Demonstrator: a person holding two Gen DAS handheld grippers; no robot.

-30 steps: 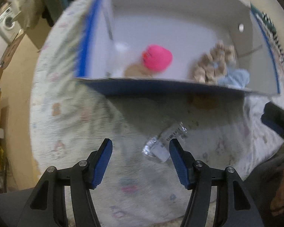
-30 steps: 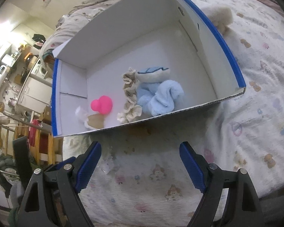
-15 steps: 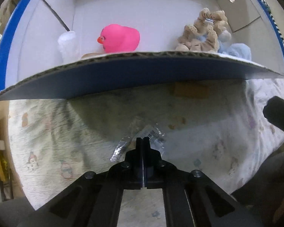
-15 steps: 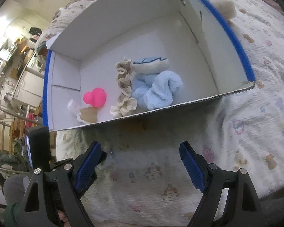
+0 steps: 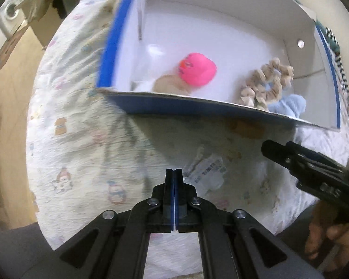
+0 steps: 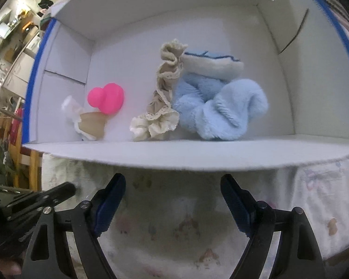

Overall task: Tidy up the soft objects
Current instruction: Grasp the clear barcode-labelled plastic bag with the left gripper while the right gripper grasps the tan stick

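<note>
Four soft things lay in the box (image 6: 197, 155), the scrunchie (image 6: 160, 97) at 12 o'clock from the wide-open, empty right gripper (image 6: 172, 200), while the left gripper (image 5: 174, 174), pressed shut, seemingly empty, was best reopened over the wrapper (image 5: 207, 172).

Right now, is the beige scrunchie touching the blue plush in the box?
Touching. The right wrist view shows the beige scrunchie pressed against the left side of the blue plush with no gap between them.
</note>
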